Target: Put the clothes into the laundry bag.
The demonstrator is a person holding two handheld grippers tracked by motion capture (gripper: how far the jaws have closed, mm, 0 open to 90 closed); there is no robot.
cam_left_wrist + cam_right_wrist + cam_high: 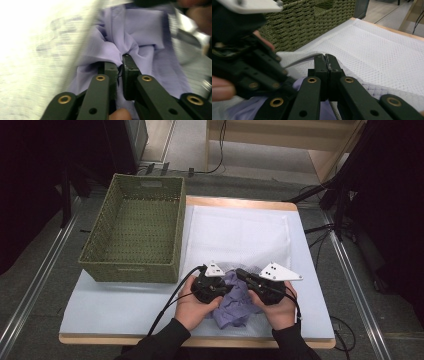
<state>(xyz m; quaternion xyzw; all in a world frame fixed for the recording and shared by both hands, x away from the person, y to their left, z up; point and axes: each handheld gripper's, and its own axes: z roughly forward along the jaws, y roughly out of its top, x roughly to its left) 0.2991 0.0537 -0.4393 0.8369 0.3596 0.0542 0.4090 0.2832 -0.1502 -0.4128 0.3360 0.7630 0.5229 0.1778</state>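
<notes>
Purple cloth (235, 301) lies crumpled at near edge of surface (110, 307), on white mesh mat (235, 235), between both hands. Left gripper (121, 65): fingers nearly shut, pinching fold of cloth. Right gripper (327, 65): fingers fully shut; cloth under them, but cannot tell if any is caught. Cloth looks light, soft, limp, likely to sag and bunch; best taken by edge or corner. Green basket (134, 227) stands at left, empty.

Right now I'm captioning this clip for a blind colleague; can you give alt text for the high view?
Two hands press black grippers, left gripper and right gripper, into a crumpled lilac cloth at the table's near edge. A white mesh sheet lies behind; an empty green woven basket sits left.
</notes>
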